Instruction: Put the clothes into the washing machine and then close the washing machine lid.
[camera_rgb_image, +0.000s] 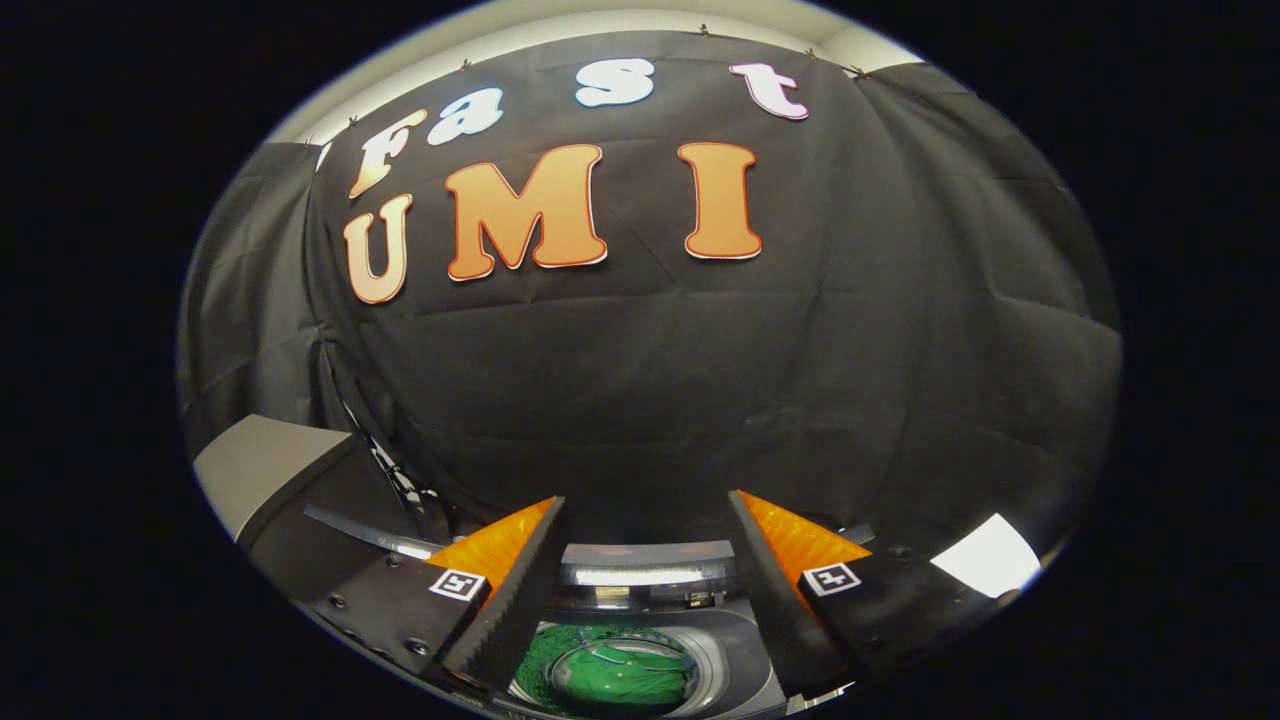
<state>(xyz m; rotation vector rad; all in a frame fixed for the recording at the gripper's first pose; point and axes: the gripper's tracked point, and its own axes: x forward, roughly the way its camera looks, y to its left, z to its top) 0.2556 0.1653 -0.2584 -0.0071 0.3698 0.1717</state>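
While the black cloth wall (650, 380) took up most of the scene beyond the fingers, the washing machine (640, 640) sat low down, seen from above through the gap between the two fingers. Its lid (645, 560) was raised, standing as a pale grey band with a bright strip at the far side of the opening, just past the fingertips. A grey slanted panel (270, 465) showed off to the left of the machine, and a bright white patch (985, 555) lay to the right behind the right finger; what either belonged to could not be told.

The hand-held gripper (645, 505) was released, its jaws spread wide with nothing between them. Each finger (510, 590) was dark and ridged along its inner face, backed by an orange piece and carrying a small square black-and-white marker (457, 584) near its base.

Inside the round drum (545, 655) lay the clothes (625, 675), a green garment bunched at the bottom, below the fingers and touched by neither. A lighter line ran across the green fabric, too small to make out.
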